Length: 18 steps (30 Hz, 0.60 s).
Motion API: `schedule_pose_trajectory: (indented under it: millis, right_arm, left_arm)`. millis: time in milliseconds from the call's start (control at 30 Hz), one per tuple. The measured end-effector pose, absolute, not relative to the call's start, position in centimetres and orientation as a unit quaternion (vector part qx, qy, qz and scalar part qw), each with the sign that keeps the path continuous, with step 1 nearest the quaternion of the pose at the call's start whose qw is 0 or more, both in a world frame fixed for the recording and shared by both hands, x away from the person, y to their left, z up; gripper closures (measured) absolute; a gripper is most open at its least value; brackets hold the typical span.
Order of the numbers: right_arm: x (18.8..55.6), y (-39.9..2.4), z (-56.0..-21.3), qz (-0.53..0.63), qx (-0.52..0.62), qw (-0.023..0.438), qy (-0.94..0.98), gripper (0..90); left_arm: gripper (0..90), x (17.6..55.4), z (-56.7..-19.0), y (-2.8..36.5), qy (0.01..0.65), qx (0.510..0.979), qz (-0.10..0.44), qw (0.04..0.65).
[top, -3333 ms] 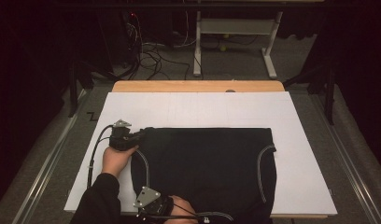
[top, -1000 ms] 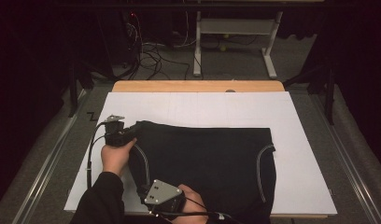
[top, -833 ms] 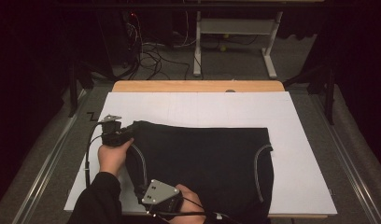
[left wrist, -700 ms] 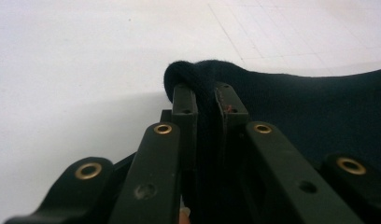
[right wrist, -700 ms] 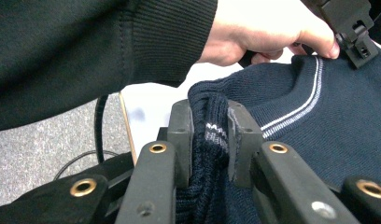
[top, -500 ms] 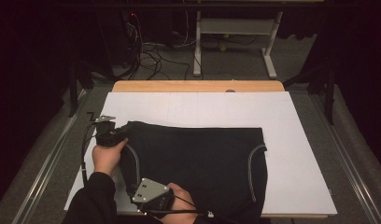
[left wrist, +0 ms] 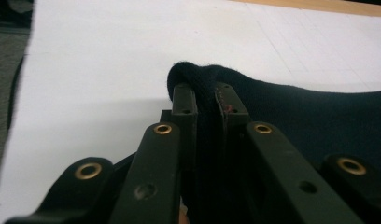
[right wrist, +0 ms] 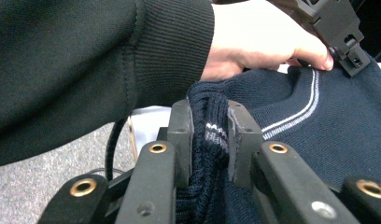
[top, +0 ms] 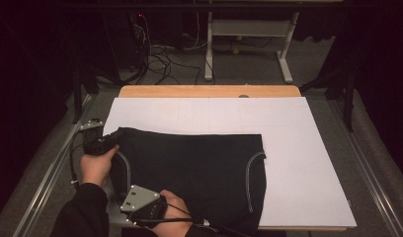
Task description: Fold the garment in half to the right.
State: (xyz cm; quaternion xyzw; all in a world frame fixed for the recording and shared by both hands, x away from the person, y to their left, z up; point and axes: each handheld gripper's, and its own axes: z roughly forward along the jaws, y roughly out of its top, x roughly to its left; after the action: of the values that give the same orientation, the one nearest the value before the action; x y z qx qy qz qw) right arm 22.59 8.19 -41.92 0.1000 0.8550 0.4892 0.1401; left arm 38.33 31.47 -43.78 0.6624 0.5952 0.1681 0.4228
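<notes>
Both my claws are clamped on the dark knit sweater (top: 189, 170): left gripper (left wrist: 206, 100) on its far-left corner, right gripper (right wrist: 208, 123) on the near-left ribbed hem; it lies flat on the white sheet (top: 308, 148); probably mid-fold, next lift this edge evenly across, grip kept

Dark knit garment (top: 189, 173): ribbed cloth, matt, pale woven stripes. White sheet (top: 298, 148): paper, smooth, matt. Surface (top: 209, 91): wood, light, smooth edge. Left hand-held gripper (left wrist: 205, 100): matt black plastic, brass-coloured rivets. Floor (top: 382, 163): grey carpet, rough.
</notes>
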Motion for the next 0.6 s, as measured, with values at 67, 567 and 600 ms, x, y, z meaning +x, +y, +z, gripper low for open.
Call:
schedule_pose_trajectory:
  millis: [67, 567, 600]
  right_arm:
    - [22.6, 8.7, -41.8, 0.492, 0.097, 0.138, 0.854, 74.8]
    - [22.3, 9.8, -41.7, 0.495, 0.088, 0.138, 0.853, 74.7]
    - [22.3, 9.6, -41.6, 0.497, 0.09, 0.139, 0.852, 74.7]
  left_arm:
    - [76.9, 38.2, -43.5, 32.0, 0.595, 0.662, 0.171, 0.422]
    - [77.7, 37.5, -42.7, 32.8, 0.588, 0.671, 0.179, 0.415]
    - [77.7, 37.5, -42.5, 32.5, 0.584, 0.676, 0.186, 0.409]
